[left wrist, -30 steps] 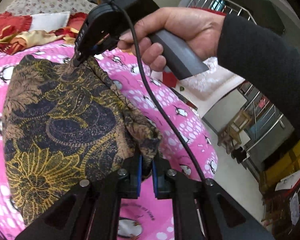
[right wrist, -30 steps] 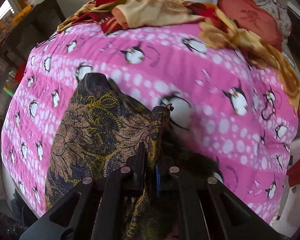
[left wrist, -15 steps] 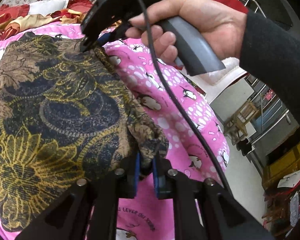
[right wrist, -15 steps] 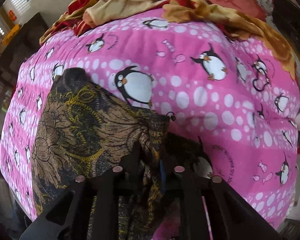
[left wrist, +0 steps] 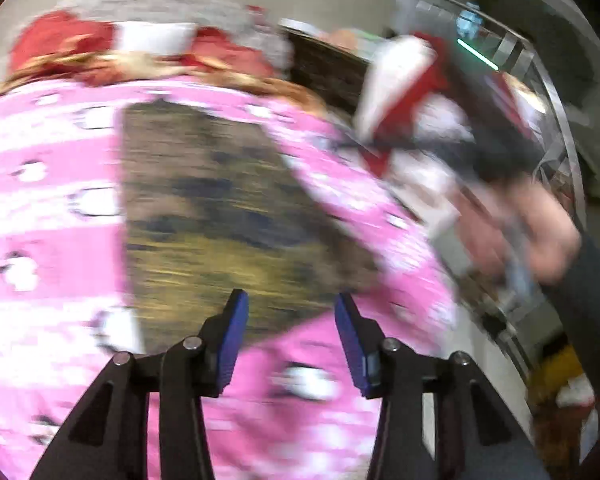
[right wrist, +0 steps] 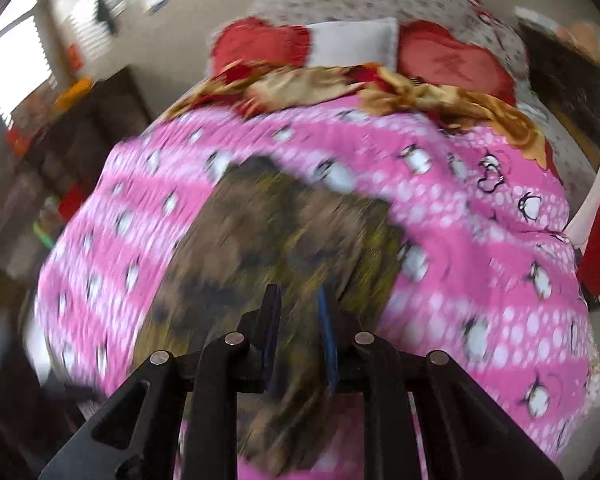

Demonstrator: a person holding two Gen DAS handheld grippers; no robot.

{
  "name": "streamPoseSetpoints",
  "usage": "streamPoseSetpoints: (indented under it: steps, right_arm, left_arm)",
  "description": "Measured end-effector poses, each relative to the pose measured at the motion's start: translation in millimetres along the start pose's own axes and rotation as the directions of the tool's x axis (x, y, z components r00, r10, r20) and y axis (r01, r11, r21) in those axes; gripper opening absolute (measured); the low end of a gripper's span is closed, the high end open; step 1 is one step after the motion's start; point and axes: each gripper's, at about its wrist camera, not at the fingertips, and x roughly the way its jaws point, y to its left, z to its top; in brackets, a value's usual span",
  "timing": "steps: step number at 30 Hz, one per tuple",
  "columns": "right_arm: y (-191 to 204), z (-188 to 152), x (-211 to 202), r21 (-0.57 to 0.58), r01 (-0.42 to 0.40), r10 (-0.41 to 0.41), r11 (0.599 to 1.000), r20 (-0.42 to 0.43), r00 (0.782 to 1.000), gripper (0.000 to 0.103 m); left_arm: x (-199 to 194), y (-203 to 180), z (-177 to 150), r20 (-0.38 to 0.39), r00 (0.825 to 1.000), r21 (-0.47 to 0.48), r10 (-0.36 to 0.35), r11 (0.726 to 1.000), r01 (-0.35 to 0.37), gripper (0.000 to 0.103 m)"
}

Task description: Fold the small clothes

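Pink penguin blanket [right wrist: 480, 208] covers bed. Brown patterned cloth [left wrist: 220, 200] lies flat in middle, probably laid down after fold. Left gripper [left wrist: 287, 338] opening, nothing between pads, near cloth's near edge. Right gripper [right wrist: 298, 344] slightly apart; cloth between pads, grip unclear from blur.

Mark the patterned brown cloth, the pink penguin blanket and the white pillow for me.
patterned brown cloth [left wrist: 220, 216]: left wrist view, middle of the spread fabric.
pink penguin blanket [right wrist: 480, 216]: right wrist view, bare stretch to the right of the cloth.
white pillow [right wrist: 352, 42]: right wrist view, centre of its face.
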Motion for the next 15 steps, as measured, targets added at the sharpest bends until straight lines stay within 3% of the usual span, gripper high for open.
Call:
streamPoseSetpoints:
  steps: [1, 2, 5, 8, 11, 15]
  right_arm:
    - [12.5, -14.5, -1.4, -0.028, -0.005, 0.005, 1.0, 0.007, 1.0, 0.006]
    - [21.1, -27.2, -0.8, -0.042, -0.007, 0.008, 0.999, 0.011, 1.0, 0.006]
    - [37.3, -64.5, 11.9, -0.063, 0.022, -0.022, 0.998, -0.001, 1.0, 0.005]
    - [27.7, -100.0, 43.2, -0.06, 0.209, -0.212, 0.976, -0.055, 0.976, 0.005]
    - [5.8, -121.6, 40.2, 0.096, 0.141, -0.144, 0.985, 0.025, 0.989, 0.006]
    - [-0.2, -116.1, 37.3, 0.142, 0.125, -0.122, 0.982, -0.028, 0.992, 0.006]
  left_arm:
    - [2.7, 13.9, 3.2, -0.01, 0.999, -0.026, 0.042, 0.999, -0.042, 0.02]
    - [5.9, 22.5, 4.5, -0.02, 0.998, -0.04, 0.065, 0.997, -0.066, 0.007]
    - [26.1, 42.0, 0.0, -0.057, 0.992, -0.079, 0.116, 0.99, -0.121, 0.006]
    - [45.2, 45.1, -14.6, -0.088, 0.99, -0.075, 0.112, 0.99, -0.119, 0.004]
    - [43.9, 44.4, -15.7, -0.087, 0.99, -0.076, 0.112, 0.99, -0.119, 0.004]
    - [31.8, 37.3, 0.1, -0.093, 0.993, -0.036, 0.079, 0.996, -0.082, 0.004]
